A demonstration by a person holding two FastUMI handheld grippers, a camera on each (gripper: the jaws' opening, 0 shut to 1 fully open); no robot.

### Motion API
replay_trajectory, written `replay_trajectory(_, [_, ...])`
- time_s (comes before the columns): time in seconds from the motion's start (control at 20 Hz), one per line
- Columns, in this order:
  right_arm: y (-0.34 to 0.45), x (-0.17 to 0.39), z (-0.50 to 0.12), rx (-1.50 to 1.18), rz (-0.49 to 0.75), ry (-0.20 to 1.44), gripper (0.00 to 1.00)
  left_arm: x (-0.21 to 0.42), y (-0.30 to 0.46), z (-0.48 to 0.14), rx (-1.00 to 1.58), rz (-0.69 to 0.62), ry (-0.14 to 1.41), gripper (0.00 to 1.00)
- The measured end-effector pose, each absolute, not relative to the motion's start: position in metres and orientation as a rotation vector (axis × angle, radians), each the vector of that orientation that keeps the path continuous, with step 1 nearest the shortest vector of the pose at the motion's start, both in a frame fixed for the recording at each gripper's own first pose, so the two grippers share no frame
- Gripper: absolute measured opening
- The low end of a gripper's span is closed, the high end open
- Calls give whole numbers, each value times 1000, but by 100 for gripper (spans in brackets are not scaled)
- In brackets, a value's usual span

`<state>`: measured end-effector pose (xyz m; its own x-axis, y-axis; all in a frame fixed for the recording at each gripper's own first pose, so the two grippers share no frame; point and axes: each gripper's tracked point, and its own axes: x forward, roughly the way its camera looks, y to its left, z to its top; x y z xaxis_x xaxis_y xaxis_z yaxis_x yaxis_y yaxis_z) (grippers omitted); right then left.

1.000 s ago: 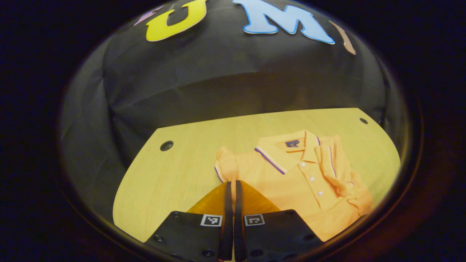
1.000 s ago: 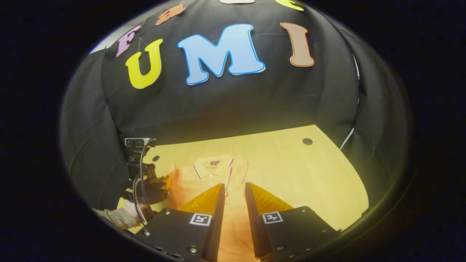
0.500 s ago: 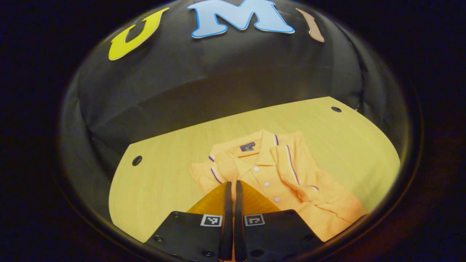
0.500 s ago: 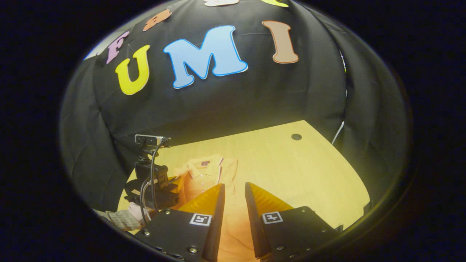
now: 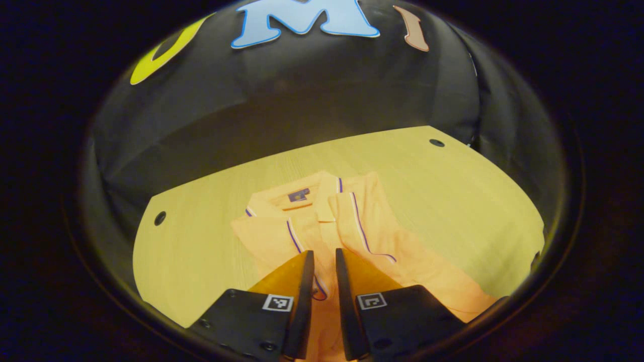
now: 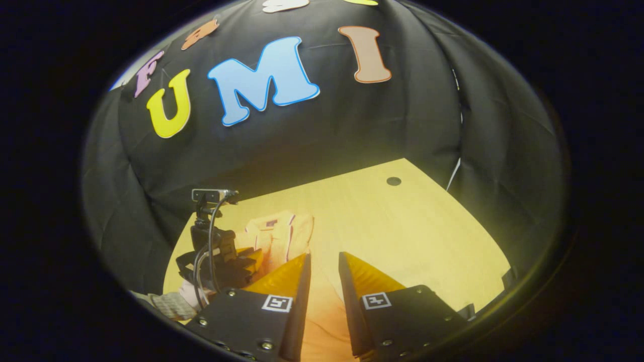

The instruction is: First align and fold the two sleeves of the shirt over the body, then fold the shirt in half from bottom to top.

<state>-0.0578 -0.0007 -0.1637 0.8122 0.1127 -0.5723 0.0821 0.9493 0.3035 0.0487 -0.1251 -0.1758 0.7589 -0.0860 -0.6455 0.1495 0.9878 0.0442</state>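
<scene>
An orange polo shirt (image 5: pixel 402 261) with purple trim lies face up on the wooden table (image 5: pixel 453 181), collar (image 5: pixel 302 196) at the far end. Both sleeves lie folded over the body: one sleeve (image 5: pixel 274 239) just ahead of my left gripper (image 5: pixel 323 254), the other sleeve (image 5: pixel 367 221) to its right. The left gripper is open, low over the shirt, its fingers a little apart with nothing pinched. My right gripper (image 6: pixel 324 256) hovers open over the shirt's lower part (image 6: pixel 322 311). In the right gripper view the left gripper (image 6: pixel 246 256) sits at the shirt's (image 6: pixel 282 231) left side.
The table has dark round holes near its corners (image 5: pixel 160 218) (image 5: pixel 436 143) (image 6: pixel 393 181). Black cloth walls close in behind and at both sides. A checked cuff (image 6: pixel 168 304) of the person's arm shows at the table's near left. Bare wood (image 6: pixel 402 226) lies right of the shirt.
My left gripper carried the sleeve across onto the shirt body and then opened, letting it go. The right gripper drifted slightly right and stayed open.
</scene>
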Motion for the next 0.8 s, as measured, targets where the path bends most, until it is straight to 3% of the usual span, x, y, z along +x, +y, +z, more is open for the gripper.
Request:
replay_trajectory(0.05, [-2,-59,-164,325,16,627,36,47,-127,-172,86,-139,693,51])
replay_trajectory(0.15, [-3,-62,-167,326,19,632,36,43,-131,-168,80,-145,689,82])
replay_trajectory(0.4, [2,-66,-179,304,57,663,36,26,-126,-148,50,-137,667,76])
replay_trajectory(0.8, [15,-96,-226,261,182,828,36,-56,-95,-134,31,-84,695,81])
